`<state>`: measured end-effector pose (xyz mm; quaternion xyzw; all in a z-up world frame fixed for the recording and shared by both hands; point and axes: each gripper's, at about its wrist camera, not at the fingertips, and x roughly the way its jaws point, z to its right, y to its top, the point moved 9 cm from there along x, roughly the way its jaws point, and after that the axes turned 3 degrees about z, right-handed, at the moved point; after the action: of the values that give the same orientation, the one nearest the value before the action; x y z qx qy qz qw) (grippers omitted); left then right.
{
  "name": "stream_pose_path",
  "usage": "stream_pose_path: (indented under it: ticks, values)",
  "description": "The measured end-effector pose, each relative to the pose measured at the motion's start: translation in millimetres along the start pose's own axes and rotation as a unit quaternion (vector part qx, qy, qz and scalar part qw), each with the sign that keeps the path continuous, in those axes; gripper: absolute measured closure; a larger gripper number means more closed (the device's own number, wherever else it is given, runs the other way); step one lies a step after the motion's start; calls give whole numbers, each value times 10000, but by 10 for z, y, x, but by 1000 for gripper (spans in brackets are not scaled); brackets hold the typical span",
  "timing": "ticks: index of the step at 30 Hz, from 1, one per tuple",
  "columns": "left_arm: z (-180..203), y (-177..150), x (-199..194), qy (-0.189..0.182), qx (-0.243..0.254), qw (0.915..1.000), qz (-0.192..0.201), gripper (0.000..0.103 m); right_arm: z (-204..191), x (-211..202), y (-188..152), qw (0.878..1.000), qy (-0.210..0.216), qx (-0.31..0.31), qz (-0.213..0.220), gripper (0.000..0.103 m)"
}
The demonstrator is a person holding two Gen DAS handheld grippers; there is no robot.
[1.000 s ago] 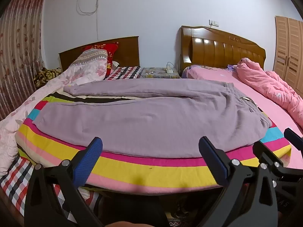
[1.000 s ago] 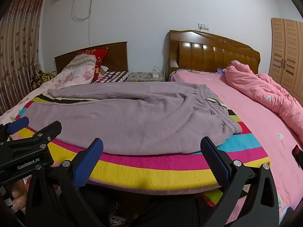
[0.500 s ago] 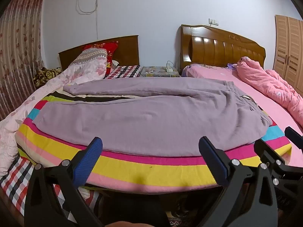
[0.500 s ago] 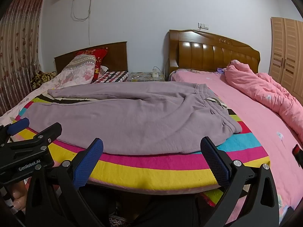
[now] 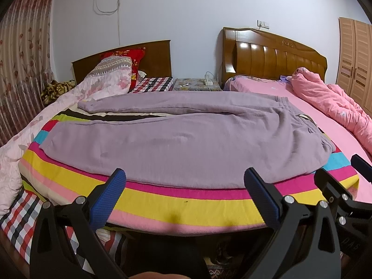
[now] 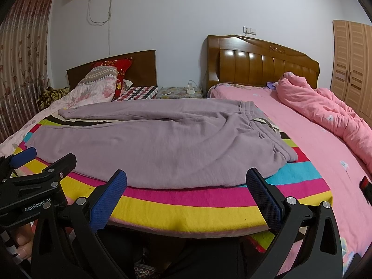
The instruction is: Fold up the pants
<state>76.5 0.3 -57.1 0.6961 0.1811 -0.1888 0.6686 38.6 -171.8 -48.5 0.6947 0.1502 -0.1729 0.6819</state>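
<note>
Pants (image 5: 186,144) — lilac sweatpants — lie spread flat across the striped blanket (image 5: 186,200) at the foot of the bed, waistband to my right, legs running left. My left tongs (image 5: 186,186) hover spread wide just short of the blanket's near edge, gripping nothing. My right tongs (image 6: 186,186) do the same beside them — both apart from the cloth.

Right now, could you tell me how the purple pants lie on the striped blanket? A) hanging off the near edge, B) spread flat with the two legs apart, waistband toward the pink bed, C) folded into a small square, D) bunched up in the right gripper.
B: the purple pants lie flat on the striped blanket, legs apart, waistband on the pink bed's side; both grippers are open and empty.
</note>
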Motion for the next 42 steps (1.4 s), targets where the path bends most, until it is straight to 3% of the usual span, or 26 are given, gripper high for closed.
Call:
stream_pose_path:
  ticks: [42]
  values:
    - [-31,-74,33,30,2,10000,-72,2,11,40,-88,10000,15,33,-52,4]
